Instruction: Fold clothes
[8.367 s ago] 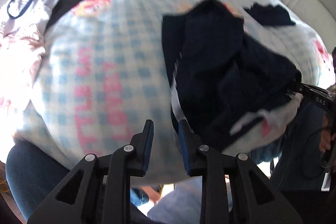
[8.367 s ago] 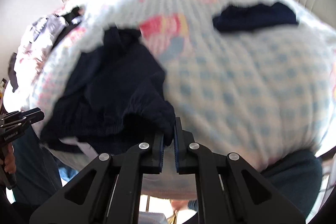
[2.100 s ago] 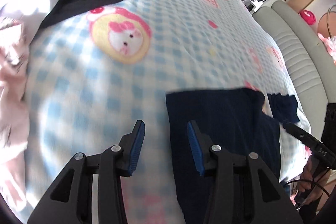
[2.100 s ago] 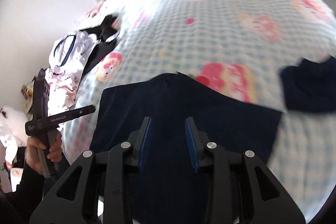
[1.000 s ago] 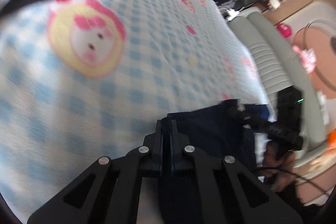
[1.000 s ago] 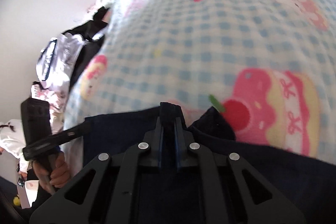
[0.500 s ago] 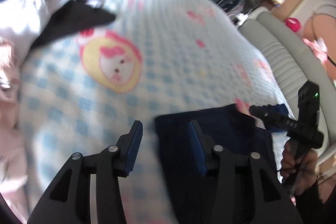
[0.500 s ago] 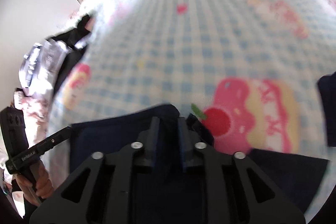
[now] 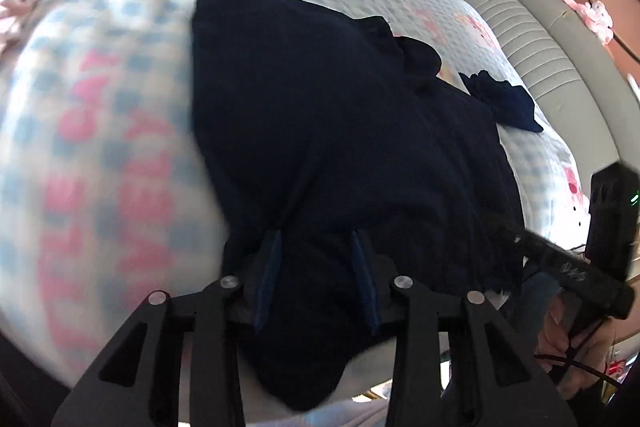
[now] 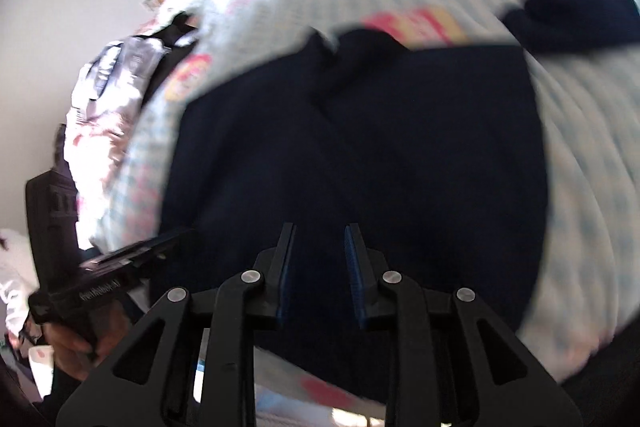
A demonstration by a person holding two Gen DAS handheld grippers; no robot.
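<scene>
Navy garment [image 9: 340, 131] lies spread ahead of our jaws—left gripper [image 9: 316, 267] and right gripper [image 10: 320, 269] both parted, empty; folds look unfinished.

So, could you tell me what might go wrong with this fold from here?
1. The navy garment hangs over the bed's near edge; with both the left gripper and the right gripper open, it may slide off.
2. Its far edge is bunched, so a crooked fold is likely.
3. A smaller navy piece lies close by and could get caught up.
</scene>
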